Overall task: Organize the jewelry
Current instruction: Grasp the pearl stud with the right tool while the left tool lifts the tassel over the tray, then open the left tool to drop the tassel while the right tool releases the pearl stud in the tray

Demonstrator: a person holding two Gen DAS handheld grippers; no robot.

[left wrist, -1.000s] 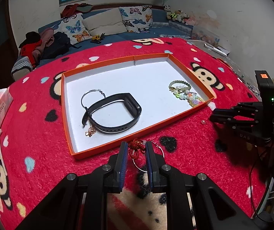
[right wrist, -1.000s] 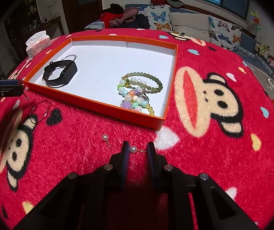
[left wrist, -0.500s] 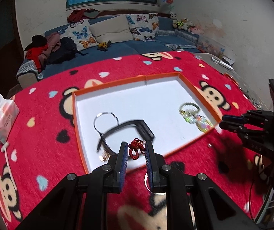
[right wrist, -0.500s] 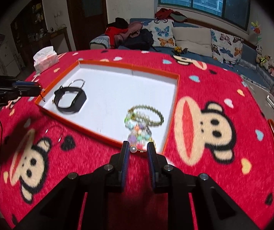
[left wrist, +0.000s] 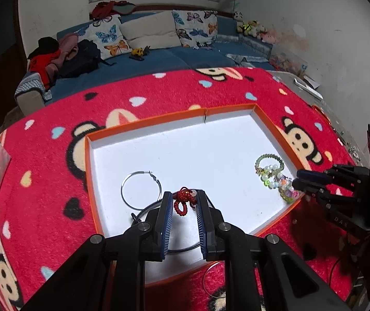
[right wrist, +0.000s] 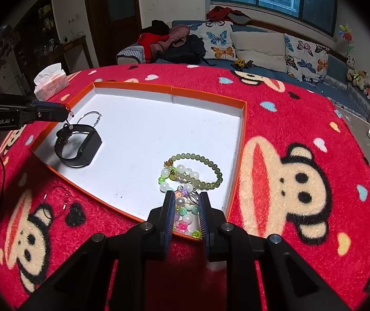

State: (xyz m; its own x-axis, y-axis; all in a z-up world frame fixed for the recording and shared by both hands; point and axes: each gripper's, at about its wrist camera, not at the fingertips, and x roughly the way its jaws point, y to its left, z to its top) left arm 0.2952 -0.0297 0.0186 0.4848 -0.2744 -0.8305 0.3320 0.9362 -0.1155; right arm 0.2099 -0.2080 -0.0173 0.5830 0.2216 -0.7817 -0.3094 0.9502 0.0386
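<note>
The little red knotted cord charm with a pale bead (left wrist: 183,202) hangs pinched between the narrow-set pads of the left gripper (left wrist: 183,206), over the near left part of the white-floored orange cardboard tray (left wrist: 146,125); its loops hang down, so its long way runs up and down, bead on top; this looks like the carry-in step, and next the jaws must spread to drop it on bare floor beside the thin silver hoop earring (left wrist: 140,190), off the black wristband (right wrist: 77,143); the right gripper (right wrist: 186,206) is nearly pressed together over the pile of coloured bead bracelets (right wrist: 185,181); it may pinch a pearl stud, hard to tell.
</note>
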